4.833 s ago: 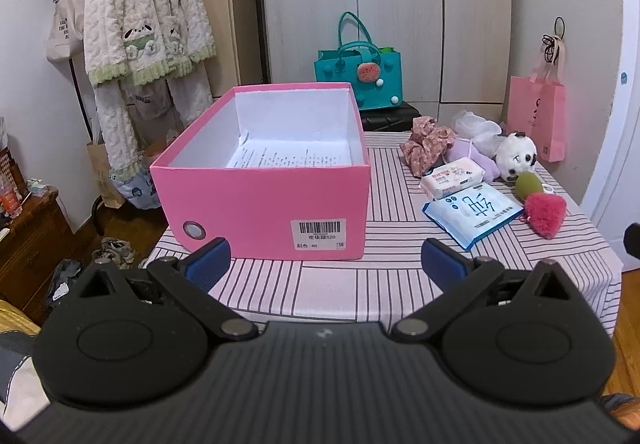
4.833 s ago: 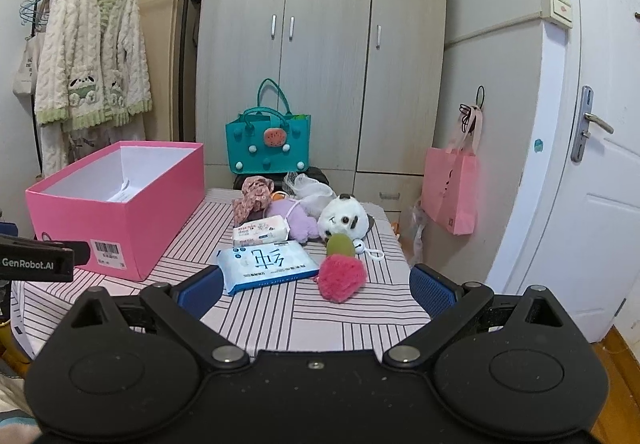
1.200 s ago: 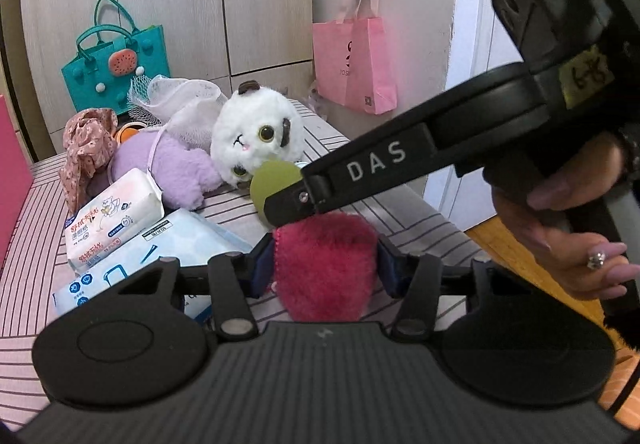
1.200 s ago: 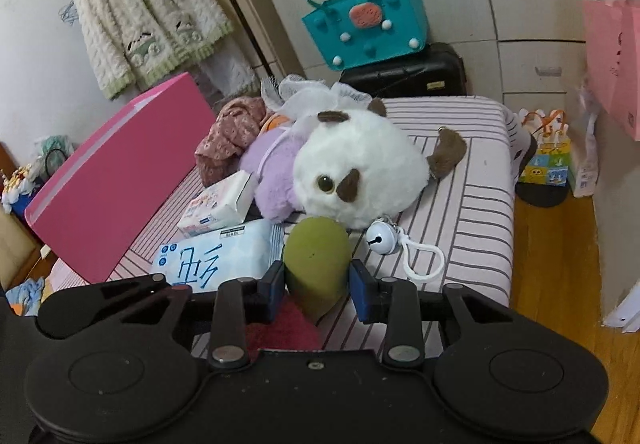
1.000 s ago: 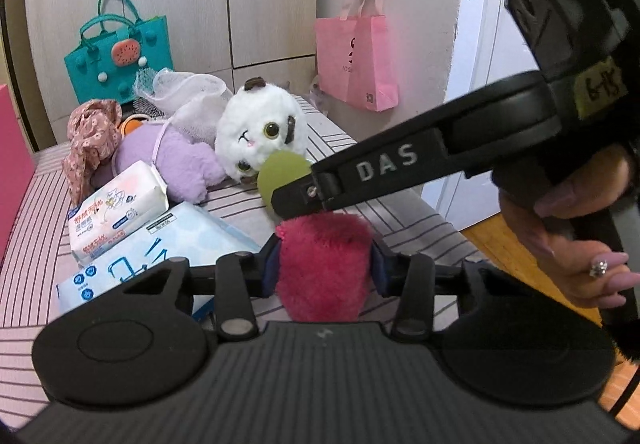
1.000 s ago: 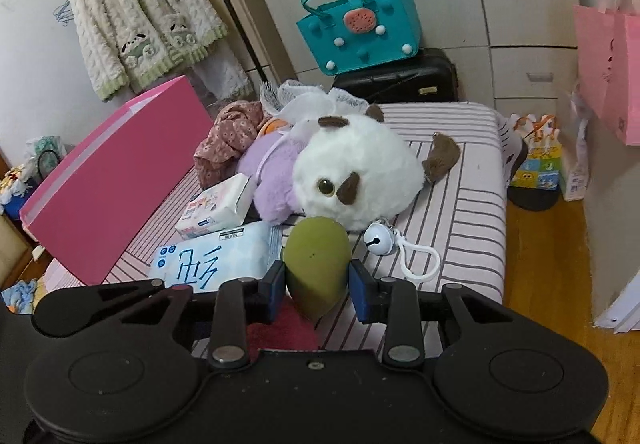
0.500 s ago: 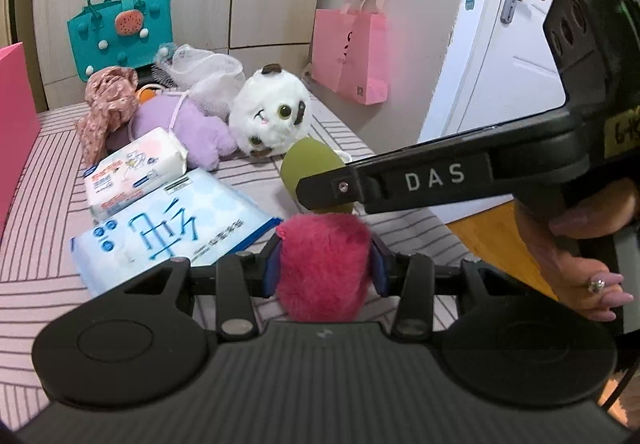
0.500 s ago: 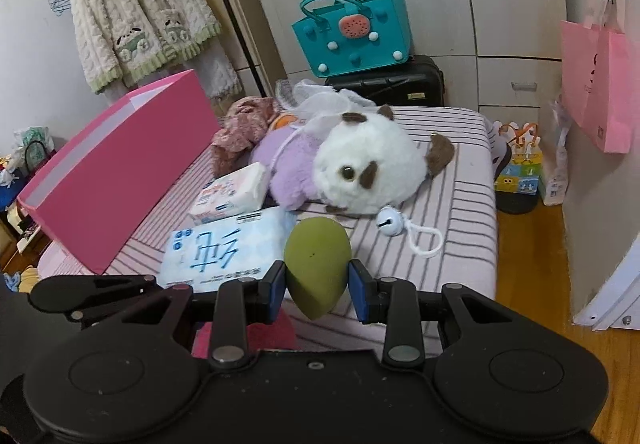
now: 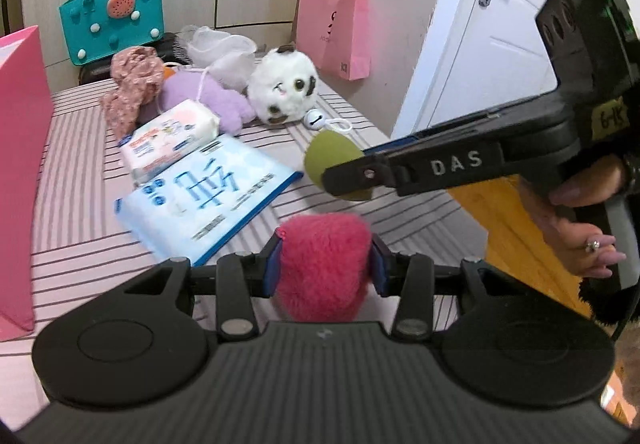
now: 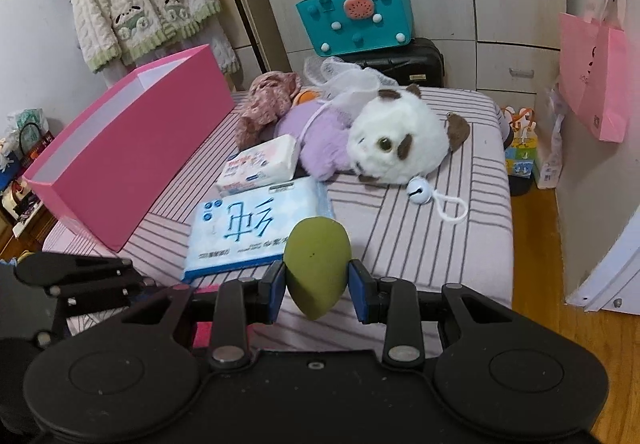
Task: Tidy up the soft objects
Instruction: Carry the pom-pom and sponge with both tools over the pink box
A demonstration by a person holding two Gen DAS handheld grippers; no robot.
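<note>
My left gripper (image 9: 323, 268) is shut on a fuzzy red-pink puff (image 9: 323, 256) and holds it above the striped table (image 9: 72, 244). My right gripper (image 10: 317, 286) is shut on an olive-green sponge (image 10: 316, 264), also lifted; it shows in the left wrist view (image 9: 328, 160) in front of the left gripper. The pink box (image 10: 120, 148) stands open at the left. On the table lie a white panda plush (image 10: 396, 140), a purple plush (image 10: 324, 136), a floral cloth (image 10: 268, 100), a blue wipes pack (image 10: 248, 228) and a small tissue pack (image 10: 260, 164).
A white bell on a cord (image 10: 420, 192) lies by the panda. White mesh (image 10: 344, 80) sits behind the plushes. A teal bag (image 10: 356, 20) on a black case stands past the table. A pink paper bag (image 10: 592, 76) hangs at the right. The table's right edge drops to wooden floor (image 10: 532, 244).
Both grippers closed on their objects and have lifted them and drawn back from the plush pile; the table objects now look farther away and lower.
</note>
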